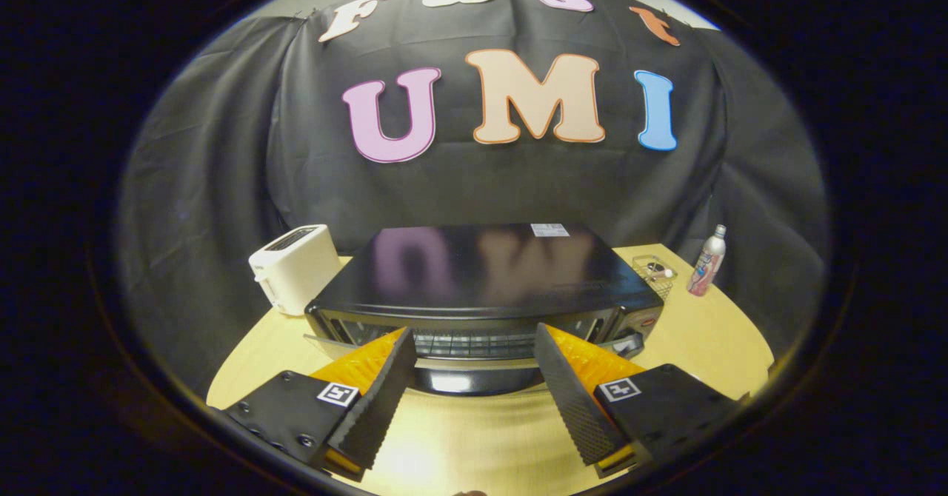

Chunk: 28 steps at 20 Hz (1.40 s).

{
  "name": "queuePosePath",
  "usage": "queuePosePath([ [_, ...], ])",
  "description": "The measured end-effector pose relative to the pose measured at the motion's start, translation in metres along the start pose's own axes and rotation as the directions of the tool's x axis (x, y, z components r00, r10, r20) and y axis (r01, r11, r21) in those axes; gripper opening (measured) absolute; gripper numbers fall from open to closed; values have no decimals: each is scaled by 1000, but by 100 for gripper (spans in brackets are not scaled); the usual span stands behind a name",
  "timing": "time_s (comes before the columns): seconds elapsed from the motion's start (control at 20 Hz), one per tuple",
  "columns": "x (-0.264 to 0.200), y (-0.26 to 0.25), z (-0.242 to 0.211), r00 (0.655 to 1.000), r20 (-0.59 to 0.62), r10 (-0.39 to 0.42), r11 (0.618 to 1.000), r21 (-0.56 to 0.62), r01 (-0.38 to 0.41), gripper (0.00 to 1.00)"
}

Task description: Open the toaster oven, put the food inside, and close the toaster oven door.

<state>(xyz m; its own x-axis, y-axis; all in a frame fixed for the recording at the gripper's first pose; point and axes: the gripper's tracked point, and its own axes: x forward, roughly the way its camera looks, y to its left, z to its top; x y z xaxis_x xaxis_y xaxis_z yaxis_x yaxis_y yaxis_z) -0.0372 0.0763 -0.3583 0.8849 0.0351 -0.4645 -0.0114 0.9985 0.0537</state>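
A pale wooden table [474, 437] carries 4 things. A black toaster oven [485, 277] sits at its middle, door partly lowered. A white toaster [295, 266] stands just beside it on one side. On the other, a small clear container [655, 272] sits near the oven, with an upright bottle [707, 261] beyond it.

The gripper [474, 352] has its fingers spread wide just ahead of the oven door.
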Motion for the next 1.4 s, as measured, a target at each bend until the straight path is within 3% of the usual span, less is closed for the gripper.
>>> queuePosePath([
  [0.8,-64,-6,-106,986,-167,11,1000,-7,-12,100],
  [1.4,-54,-8,-186,940,-341,-2,1000,-7,0,100],
])
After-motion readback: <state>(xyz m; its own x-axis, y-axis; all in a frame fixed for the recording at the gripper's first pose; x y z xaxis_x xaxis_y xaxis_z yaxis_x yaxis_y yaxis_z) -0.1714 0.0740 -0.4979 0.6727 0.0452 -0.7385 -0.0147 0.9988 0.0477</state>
